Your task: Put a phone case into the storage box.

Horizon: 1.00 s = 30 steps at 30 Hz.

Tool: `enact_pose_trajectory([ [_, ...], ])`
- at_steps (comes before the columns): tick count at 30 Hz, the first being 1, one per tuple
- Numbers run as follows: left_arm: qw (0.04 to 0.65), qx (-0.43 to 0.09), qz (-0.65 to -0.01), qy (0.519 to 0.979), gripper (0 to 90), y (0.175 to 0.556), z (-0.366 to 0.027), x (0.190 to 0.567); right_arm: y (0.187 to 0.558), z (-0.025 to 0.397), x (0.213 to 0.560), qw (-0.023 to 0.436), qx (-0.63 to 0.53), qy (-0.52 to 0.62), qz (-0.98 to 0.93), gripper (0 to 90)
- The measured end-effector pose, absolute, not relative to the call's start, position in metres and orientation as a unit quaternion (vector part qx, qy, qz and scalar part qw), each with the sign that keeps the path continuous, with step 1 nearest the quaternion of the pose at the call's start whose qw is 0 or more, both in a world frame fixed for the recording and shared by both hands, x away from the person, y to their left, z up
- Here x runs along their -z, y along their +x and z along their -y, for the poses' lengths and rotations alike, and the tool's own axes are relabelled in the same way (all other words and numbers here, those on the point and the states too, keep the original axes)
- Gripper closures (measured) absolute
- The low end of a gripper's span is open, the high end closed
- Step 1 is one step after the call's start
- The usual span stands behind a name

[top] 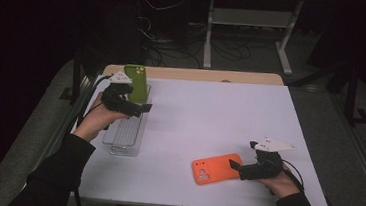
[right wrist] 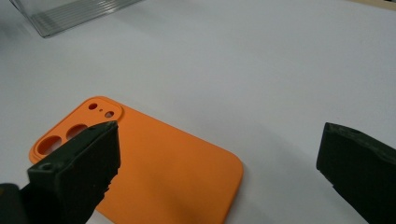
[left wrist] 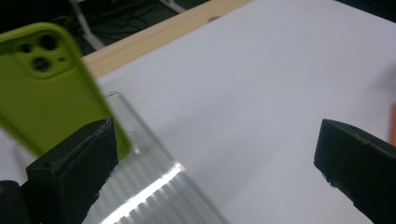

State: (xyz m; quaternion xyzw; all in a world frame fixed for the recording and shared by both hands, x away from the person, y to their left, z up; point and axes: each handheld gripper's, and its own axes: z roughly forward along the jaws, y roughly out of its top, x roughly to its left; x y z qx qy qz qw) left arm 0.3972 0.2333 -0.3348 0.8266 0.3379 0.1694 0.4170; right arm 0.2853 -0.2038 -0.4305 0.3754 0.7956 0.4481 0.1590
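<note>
A lime-green phone case (top: 136, 83) stands upright at the far end of a clear ribbed tray (top: 127, 137) on the left of the white table. My left gripper (top: 144, 108) hovers over the tray just in front of the case, open with nothing between its jaws. In the left gripper view the green case (left wrist: 44, 88) rises behind the left jaw, above the tray (left wrist: 154, 191), and the left gripper (left wrist: 215, 158) gapes wide. An orange phone case (top: 214, 168) lies flat at the front right, camera cut-outs to the left. My right gripper (top: 234, 164) is open at its right end. The right gripper view has the orange case (right wrist: 173, 172) under the open right gripper (right wrist: 219, 163).
The white table top (top: 210, 115) has a wooden strip (top: 198, 75) along its far edge. Behind it stand a white frame (top: 250, 23) and loose cables on a dark floor. The tray's corner (right wrist: 70, 14) appears far off in the right gripper view.
</note>
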Motion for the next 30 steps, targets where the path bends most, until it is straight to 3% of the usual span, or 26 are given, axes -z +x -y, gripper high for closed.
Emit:
enact_pose_trajectory([
  [23, 0.458, -0.092, -0.246, 0.850, 0.0, 0.335, -0.167, 0.362, 0.283, 0.200, 0.428, 0.158, -0.447, 0.363, -0.802, 0.0],
  [30, 0.449, -0.093, -0.222, 0.861, 0.0, 0.317, -0.153, 0.377, 0.283, 0.200, 0.428, 0.153, -0.447, 0.365, -0.802, 0.0],
])
